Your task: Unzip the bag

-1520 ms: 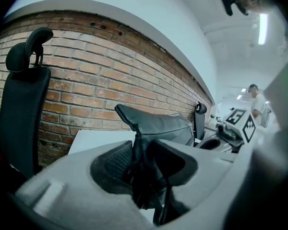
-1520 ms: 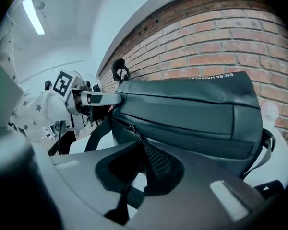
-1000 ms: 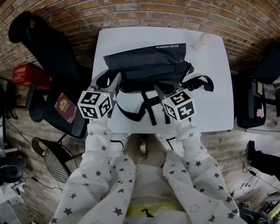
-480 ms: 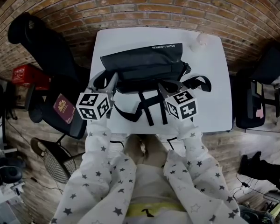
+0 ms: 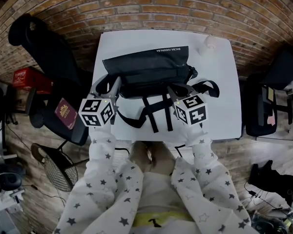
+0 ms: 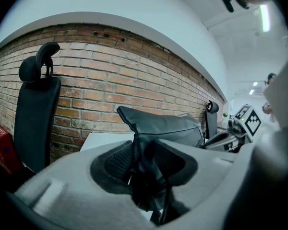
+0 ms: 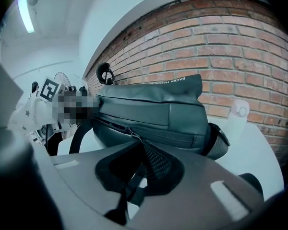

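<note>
Only the right gripper view shows the zipper pull pinched in the clenched right tool. The left tool clamps the left end of the one black bag (on the bench, toward its far edge). Two tools.

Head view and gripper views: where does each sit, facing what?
Head view: on person's head, steeply down on black fabric bag, white table; starred sleeves, left gripper, right gripper show.
Left gripper view: rides it, facing bag end its jaws clamp.
Right gripper view: rides it, facing zip pull its jaws pinch.
All share the bag.
</note>
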Demonstrator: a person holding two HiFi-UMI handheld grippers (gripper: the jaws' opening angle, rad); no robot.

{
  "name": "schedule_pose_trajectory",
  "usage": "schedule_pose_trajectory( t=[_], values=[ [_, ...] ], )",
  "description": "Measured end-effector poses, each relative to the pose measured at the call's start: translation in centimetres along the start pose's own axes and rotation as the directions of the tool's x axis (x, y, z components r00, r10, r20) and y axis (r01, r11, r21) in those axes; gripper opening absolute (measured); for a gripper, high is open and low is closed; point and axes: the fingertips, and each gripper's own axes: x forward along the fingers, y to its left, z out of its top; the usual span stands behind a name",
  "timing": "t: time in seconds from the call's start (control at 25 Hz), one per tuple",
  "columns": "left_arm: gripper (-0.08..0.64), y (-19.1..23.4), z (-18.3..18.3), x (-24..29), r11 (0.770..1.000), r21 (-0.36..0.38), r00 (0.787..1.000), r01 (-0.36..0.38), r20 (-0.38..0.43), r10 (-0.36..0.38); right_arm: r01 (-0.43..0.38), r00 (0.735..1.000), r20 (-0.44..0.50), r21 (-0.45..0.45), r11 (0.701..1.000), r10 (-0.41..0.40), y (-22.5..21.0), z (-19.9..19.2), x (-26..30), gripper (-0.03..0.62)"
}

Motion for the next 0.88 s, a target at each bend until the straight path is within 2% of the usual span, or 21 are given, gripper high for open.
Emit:
schedule_pose_trajectory(
  t=[0.44,0.6,0.88],
  values=[
    [0.143,0.7,0.0,-0.3,1.0,-0.006,1.0,-0.029,0.008,0.029,0.049,0.999,-0.023,-0.011,0.999,-0.05,0.1,0.4,0.5,0.015],
    [0.143,1.0,0.1,-0.4,0.999,-0.011,0.999,-0.038,0.011,0.038,0.107,0.994,-0.034,0.029,0.994,-0.106,-1.3,0.1,0.1,0.015],
    [0.143,1.0,0.1,-0.7,0.998,-0.013,0.998,-0.053,0.022,0.054,0.151,0.988,-0.027,0.047,0.987,-0.149,-2.9,-0.1,-1.1,0.015]
  ],
)
